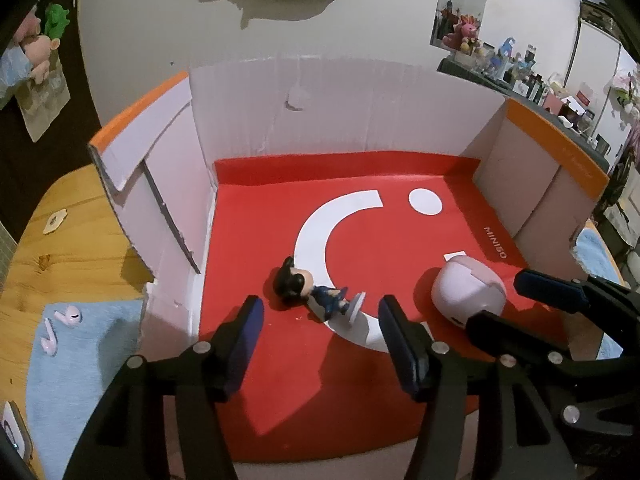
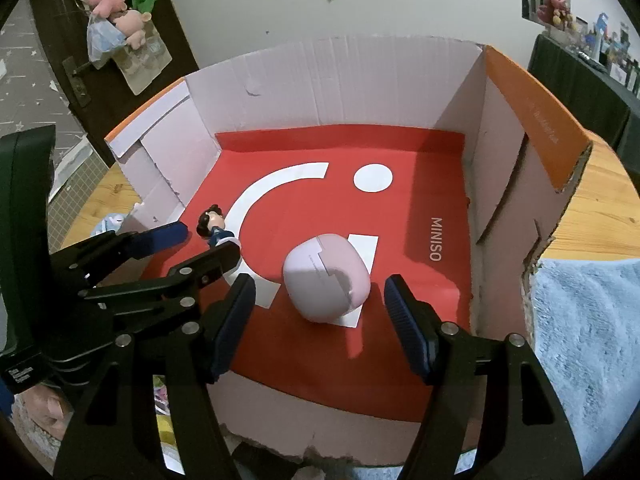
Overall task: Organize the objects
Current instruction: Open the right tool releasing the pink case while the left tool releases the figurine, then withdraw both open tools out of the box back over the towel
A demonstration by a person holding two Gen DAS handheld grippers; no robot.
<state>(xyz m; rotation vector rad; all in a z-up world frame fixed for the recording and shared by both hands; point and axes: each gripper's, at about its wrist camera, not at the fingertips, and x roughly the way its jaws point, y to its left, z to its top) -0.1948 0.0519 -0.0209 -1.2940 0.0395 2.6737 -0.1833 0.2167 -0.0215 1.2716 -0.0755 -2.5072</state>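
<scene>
over the box (image 1: 340, 104), left gripper (image 1: 318, 320) parted above figurine (image 1: 310, 290), right gripper (image 2: 320, 300) parted, earbud case (image 2: 326, 278) untouched

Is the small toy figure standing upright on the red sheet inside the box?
No, the toy figure lies on its side on the red sheet, head toward the box's left wall.

Corrugated cardboard box (image 2: 328, 80), matt red paper liner (image 2: 420, 208) (fluffy towel (image 2: 588, 340) beside).

Your left wrist view looks steeply down, close in, into the cardboard box (image 1: 344, 112) from its near left. Your right wrist view does likewise from near right. Both share the red liner (image 2: 416, 208), figurine (image 1: 310, 290) and pink case (image 2: 326, 278).
</scene>
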